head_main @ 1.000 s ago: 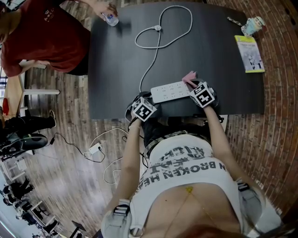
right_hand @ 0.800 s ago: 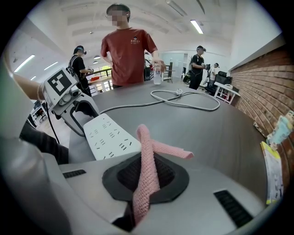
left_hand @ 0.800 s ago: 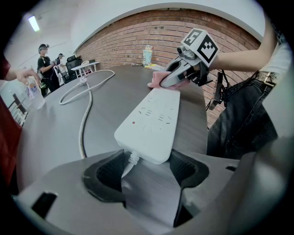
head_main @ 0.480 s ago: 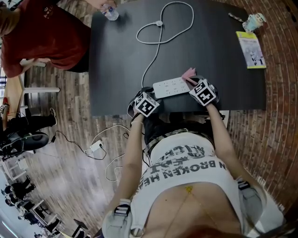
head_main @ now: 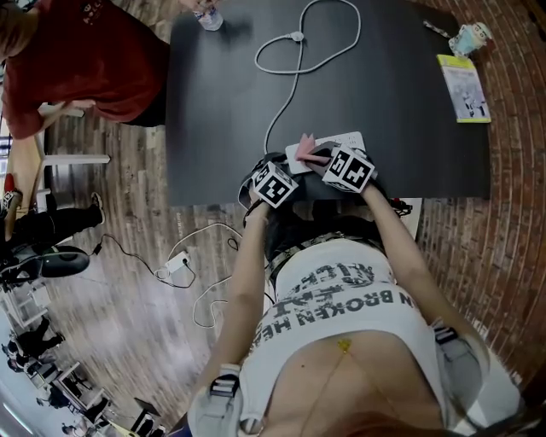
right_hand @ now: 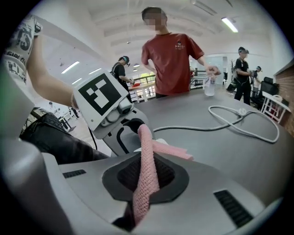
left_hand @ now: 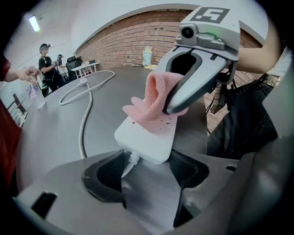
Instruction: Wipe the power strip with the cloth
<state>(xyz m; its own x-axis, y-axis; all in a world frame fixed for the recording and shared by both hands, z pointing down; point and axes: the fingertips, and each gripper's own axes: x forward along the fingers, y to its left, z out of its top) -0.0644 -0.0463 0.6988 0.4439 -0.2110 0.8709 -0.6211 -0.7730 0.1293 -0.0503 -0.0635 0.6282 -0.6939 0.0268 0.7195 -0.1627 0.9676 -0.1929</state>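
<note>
A white power strip [head_main: 334,143] lies near the front edge of the black table [head_main: 409,119], and its white cable [head_main: 294,77] loops away to the far side. My left gripper [head_main: 275,171] holds the strip's cable end [left_hand: 146,137] between its jaws. My right gripper [head_main: 322,155] is shut on a pink cloth [head_main: 307,150] and presses it on the strip close to the left gripper. In the left gripper view the cloth [left_hand: 148,104] bunches on the strip's top under the right gripper [left_hand: 177,103]. In the right gripper view the cloth [right_hand: 146,160] runs up between the jaws.
A person in a red shirt [head_main: 77,60] stands at the table's far left corner with a clear bottle [head_main: 207,17]. A green booklet [head_main: 465,85] and a small cup-like item [head_main: 469,36] sit at the far right. More cables [head_main: 183,265] lie on the wooden floor.
My right gripper has slid the pink cloth leftward along the power strip, from its right end to near the left gripper. The left gripper has stayed at the cable end.
</note>
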